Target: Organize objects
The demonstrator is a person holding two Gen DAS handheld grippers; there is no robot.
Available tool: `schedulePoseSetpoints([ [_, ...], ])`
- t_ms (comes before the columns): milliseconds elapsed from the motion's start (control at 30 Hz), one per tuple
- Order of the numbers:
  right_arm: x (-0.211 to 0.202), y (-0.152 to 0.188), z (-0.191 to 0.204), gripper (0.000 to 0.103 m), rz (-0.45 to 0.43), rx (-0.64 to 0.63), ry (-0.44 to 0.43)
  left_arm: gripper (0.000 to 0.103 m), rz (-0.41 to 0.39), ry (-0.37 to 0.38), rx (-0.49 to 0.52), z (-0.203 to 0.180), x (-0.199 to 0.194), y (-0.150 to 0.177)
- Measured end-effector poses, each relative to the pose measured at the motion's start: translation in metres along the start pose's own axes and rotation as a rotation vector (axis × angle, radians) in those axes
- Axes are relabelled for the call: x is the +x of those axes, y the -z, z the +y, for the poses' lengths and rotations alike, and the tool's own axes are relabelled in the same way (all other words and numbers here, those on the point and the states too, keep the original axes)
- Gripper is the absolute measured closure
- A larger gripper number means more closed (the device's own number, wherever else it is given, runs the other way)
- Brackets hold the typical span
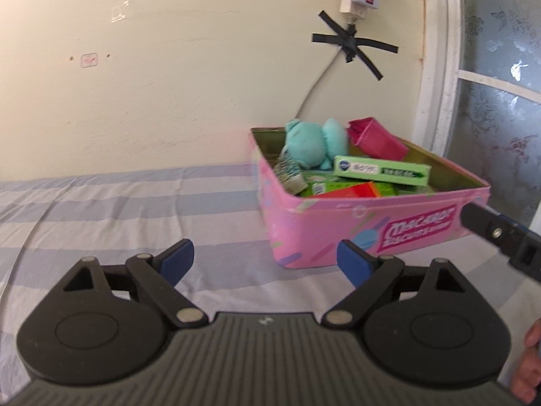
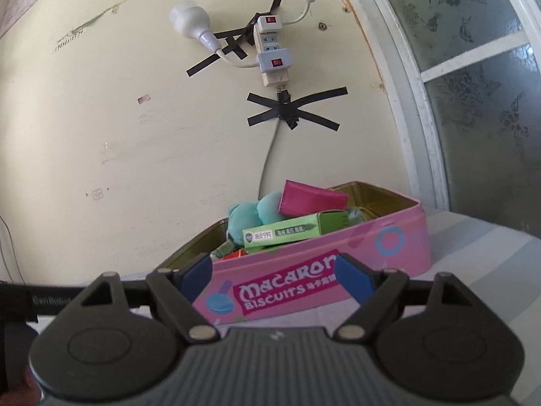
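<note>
A pink "Macaron Biscuits" tin (image 1: 338, 223) stands open on a striped sheet by the wall. Inside lie a teal plush toy (image 1: 304, 145), a pink pouch (image 1: 375, 138), a long green box (image 1: 382, 169), a red box (image 1: 351, 191) and small green packets. My left gripper (image 1: 265, 260) is open and empty, short of the tin's left corner. In the right wrist view the tin (image 2: 389, 253) is close ahead, with the green box (image 2: 287, 233) and pink pouch (image 2: 311, 199) on top. My right gripper (image 2: 274, 270) is open, its blue pads framing the tin's front wall without pressing it.
The striped blue and white sheet (image 1: 118, 209) stretches left of the tin. A taped power strip (image 2: 272, 54) and its cable (image 2: 268, 159) hang on the cream wall behind. A white window frame (image 1: 436, 77) with frosted glass is on the right. A hand (image 1: 531, 365) shows at the edge.
</note>
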State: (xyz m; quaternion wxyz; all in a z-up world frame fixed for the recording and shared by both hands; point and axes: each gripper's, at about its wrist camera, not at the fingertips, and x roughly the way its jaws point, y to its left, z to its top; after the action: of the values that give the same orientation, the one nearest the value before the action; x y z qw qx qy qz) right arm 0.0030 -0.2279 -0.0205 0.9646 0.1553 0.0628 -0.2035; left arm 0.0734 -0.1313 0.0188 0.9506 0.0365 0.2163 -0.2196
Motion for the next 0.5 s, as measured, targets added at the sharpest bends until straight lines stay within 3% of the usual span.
schedulePoseSetpoints([
  [300, 0.009, 0.002, -0.019, 0.019, 0.025, 0.117, 0.001, 0.01, -0.013, -0.012, 0.017, -0.001, 0.001, 0.008],
  [500, 0.009, 0.003, -0.019, 0.019, 0.029, 0.113, -0.017, 0.009, -0.031, -0.007, 0.037, -0.003, -0.002, 0.009],
])
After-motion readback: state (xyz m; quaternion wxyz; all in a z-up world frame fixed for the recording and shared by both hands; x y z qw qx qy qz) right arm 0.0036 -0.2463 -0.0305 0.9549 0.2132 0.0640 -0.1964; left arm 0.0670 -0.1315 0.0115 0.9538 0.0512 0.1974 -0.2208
